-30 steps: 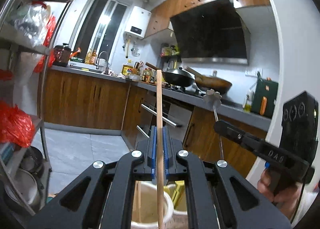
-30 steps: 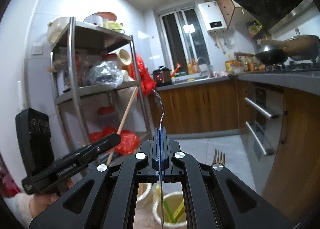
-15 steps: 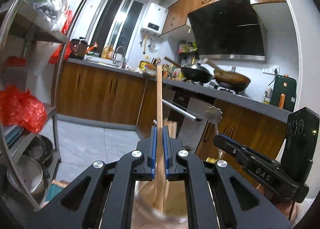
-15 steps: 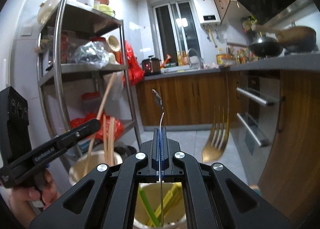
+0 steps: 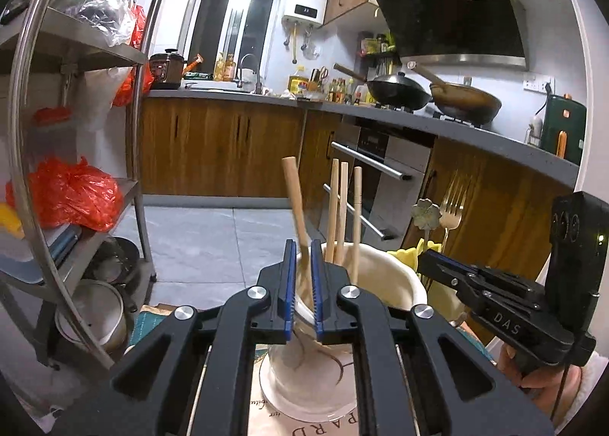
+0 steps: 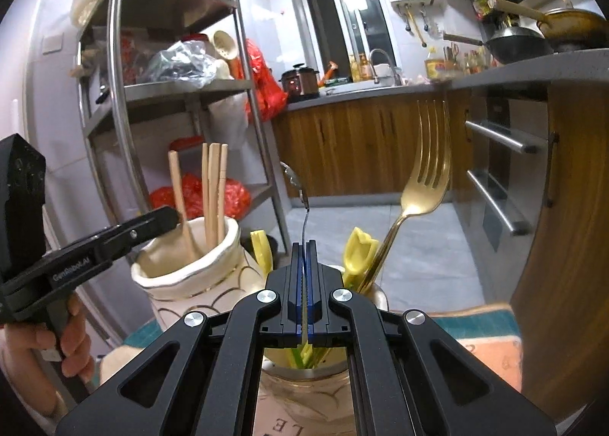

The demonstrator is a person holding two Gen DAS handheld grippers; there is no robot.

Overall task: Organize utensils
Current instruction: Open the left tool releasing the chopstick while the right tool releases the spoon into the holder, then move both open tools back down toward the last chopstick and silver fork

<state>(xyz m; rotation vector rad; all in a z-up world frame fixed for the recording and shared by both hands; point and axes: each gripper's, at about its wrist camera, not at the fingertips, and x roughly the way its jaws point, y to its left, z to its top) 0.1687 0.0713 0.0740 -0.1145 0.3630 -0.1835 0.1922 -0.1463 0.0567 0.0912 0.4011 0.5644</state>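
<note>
Wood-fronted kitchen cabinets (image 5: 213,147) are filling the background. Nearer, a cream ceramic jar (image 6: 190,268) is holding wooden chopsticks (image 6: 213,188); the left gripper (image 5: 302,280) is opening around one leaning stick (image 5: 295,204). Beside it, the right gripper (image 6: 304,291) is clamping a thin metal spoon (image 6: 300,204) over a second pot (image 6: 316,390) holding a gold fork (image 6: 418,185)

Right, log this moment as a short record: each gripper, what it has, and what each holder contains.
left gripper: jaws opening, a wooden chopstick between the pads, leaning, its lower end inside the cream vase
right gripper: shut on the thin handle of a silver spoon, over the second holder
cream vase: three more wooden chopsticks standing in it
second holder: gold fork tines up, yellow utensils
stage: both pieces lowered into their holders, spoon not yet released
</note>
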